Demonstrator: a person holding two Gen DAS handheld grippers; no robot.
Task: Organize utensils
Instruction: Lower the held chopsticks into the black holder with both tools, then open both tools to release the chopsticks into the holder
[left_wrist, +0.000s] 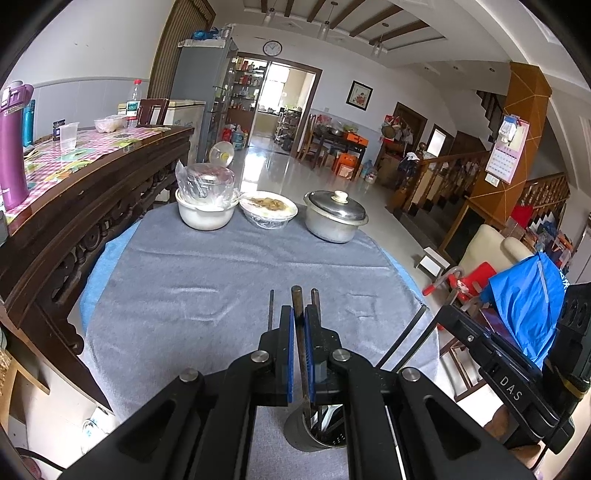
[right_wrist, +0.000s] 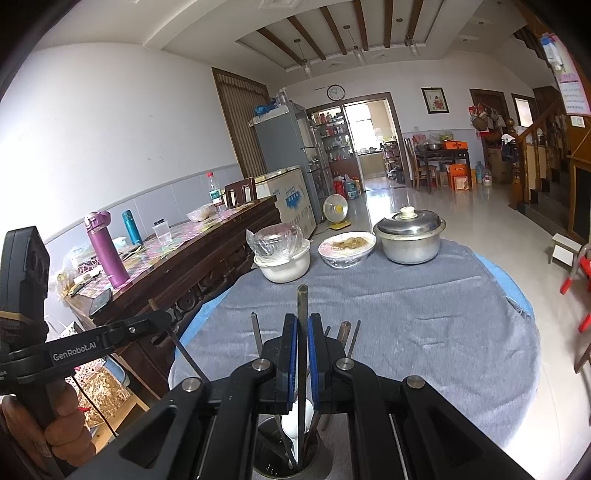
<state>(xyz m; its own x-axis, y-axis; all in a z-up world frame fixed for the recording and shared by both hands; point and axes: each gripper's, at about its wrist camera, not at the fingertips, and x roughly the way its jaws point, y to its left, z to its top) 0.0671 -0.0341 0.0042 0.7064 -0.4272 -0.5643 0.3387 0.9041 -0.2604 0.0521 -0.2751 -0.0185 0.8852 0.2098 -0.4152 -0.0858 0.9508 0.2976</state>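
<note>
Left wrist view, far left: a purple flask (left_wrist: 13, 144) stands upright on a wooden sideboard (left_wrist: 110, 173) covered with a checked cloth. To its right, at the far edge of the round table under a grey cloth (left_wrist: 221, 277), three vessels stand in a row: a white bowl (left_wrist: 205, 214) holding a plastic-wrapped container, a film-covered dish of food (left_wrist: 268, 208), and a lidded metal pot (left_wrist: 335, 216).

Centre, near edge: the left gripper (left_wrist: 300, 321) is clenched on a dark chopstick (left_wrist: 298, 314). The chopstick passes upright between the blue pads (left_wrist: 291, 354), and its lower end runs down into the metal utensil holder (left_wrist: 314, 428) directly below the jaws. Two more stick tips rise on either side of the fingers. At far right, the body of the other gripper tool shows at the frame edge.

Right wrist view, far left: a hand (right_wrist: 62, 424) holds the left tool by its grip. Centre: the right gripper (right_wrist: 303, 325) is closed on a second dark chopstick (right_wrist: 302, 317), which stands upright with its lower end inside the same holder (right_wrist: 288, 458). A white spoon (right_wrist: 297, 421) and further sticks stand in the holder; their number is uncertain because the gripper frame hides most of the opening.
</note>
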